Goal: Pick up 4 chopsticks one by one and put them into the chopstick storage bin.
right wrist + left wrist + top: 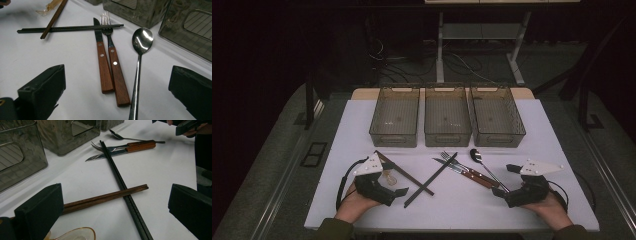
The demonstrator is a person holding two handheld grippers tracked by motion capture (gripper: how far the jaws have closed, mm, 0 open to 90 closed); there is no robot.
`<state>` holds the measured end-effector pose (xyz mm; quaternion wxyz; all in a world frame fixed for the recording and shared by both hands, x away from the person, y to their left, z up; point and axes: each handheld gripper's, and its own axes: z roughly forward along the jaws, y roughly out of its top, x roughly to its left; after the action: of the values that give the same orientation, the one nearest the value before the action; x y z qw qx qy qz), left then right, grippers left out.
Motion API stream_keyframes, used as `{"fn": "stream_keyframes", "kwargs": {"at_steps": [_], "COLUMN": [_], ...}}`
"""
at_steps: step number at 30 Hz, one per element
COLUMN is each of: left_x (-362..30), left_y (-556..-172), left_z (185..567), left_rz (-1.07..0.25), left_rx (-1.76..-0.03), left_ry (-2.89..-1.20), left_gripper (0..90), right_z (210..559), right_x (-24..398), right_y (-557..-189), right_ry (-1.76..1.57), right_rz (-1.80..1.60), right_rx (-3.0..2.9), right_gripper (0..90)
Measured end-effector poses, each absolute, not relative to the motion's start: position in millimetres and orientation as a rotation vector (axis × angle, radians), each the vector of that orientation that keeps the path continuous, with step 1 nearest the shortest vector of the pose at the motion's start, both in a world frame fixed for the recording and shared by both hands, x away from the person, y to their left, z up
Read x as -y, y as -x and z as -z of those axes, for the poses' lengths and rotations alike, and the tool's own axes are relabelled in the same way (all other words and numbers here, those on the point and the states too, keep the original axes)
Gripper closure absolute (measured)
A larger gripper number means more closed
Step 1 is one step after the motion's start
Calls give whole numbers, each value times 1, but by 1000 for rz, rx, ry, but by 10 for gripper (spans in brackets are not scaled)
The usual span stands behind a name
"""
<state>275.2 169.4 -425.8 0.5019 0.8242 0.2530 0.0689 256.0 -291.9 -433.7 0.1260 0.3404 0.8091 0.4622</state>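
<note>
Both tools stand with jaws apart, holding nothing. Brown chopsticks [105, 197] lie just ahead of the left tool [398, 191]. A spoon [139, 62] lies just ahead of the right tool [507, 186].

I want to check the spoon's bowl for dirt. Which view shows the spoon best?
The right gripper view: the spoon lies close, bowl lit. The high view shows it small; the left gripper view shows it far off.
</note>
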Motion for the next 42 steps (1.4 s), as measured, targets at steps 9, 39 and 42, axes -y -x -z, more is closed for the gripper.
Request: {"fn": "stream_keyframes", "kwargs": {"at_steps": [9, 39, 42], "left_x": [-169, -145, -142], "left_y": [-278, -283, -284], "left_z": [426, 432, 433], "left_rz": [-140, -60, -53], "left_rx": [-631, -641, -644], "left_ry": [-1992, -2086, -2110], "left_gripper": [58, 816, 854], "right_z": [434, 433, 433], "right_x": [293, 292, 292], "right_y": [-257, -259, -258], "right_ry": [-997, -975, -972], "right_rz": [-1350, -1344, -1342], "right_rx": [-2364, -2360, -2361], "right_gripper": [12, 12, 12]}}
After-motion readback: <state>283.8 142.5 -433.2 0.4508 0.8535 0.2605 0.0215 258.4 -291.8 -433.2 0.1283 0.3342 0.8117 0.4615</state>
